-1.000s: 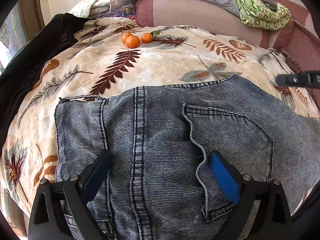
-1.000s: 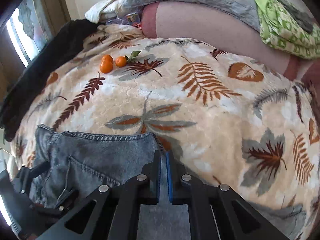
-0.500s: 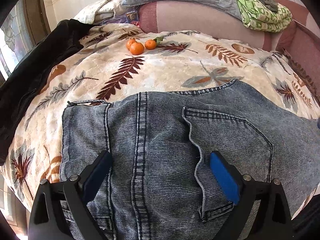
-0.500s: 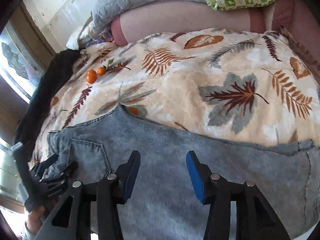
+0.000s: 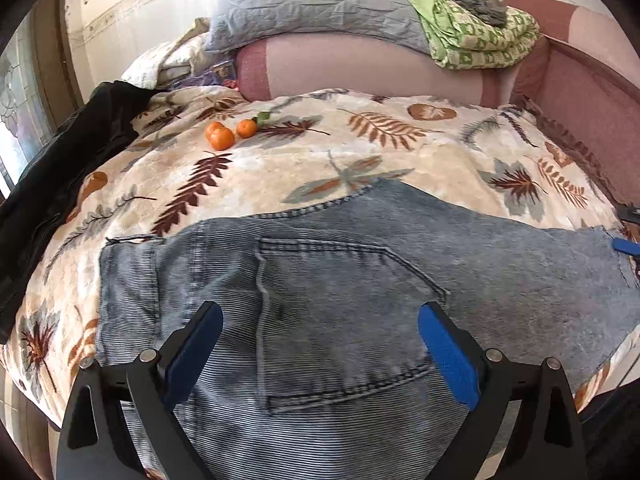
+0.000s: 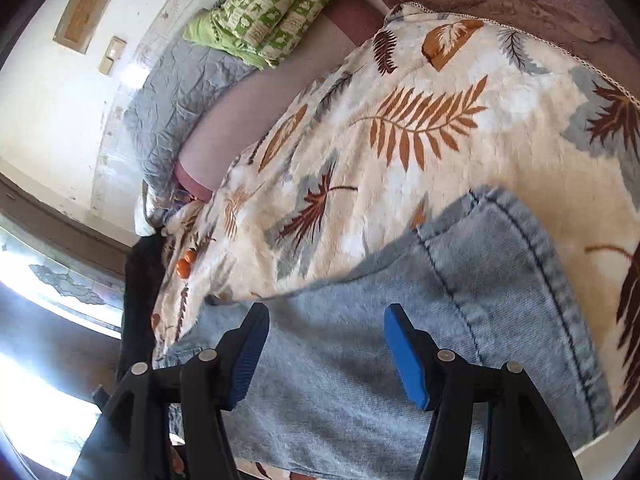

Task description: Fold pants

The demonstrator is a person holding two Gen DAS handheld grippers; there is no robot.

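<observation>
The left wrist camera looks down close over the jeans (image 5: 328, 304) toward the sofa back; the right wrist camera – rolled sideways – sits near the hem. Both share the leaf blanket (image 5: 304, 160) and tangerines (image 6: 185, 265).

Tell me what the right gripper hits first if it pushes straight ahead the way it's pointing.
Most likely the jeans: the right gripper points down at the denim near the hemmed leg end, jaws open with nothing in them. How far off the cloth is, the view does not show.

The right hand-held gripper (image 6: 326, 356) has just opened and swung to the jeans' (image 6: 460, 288) hem.
</observation>
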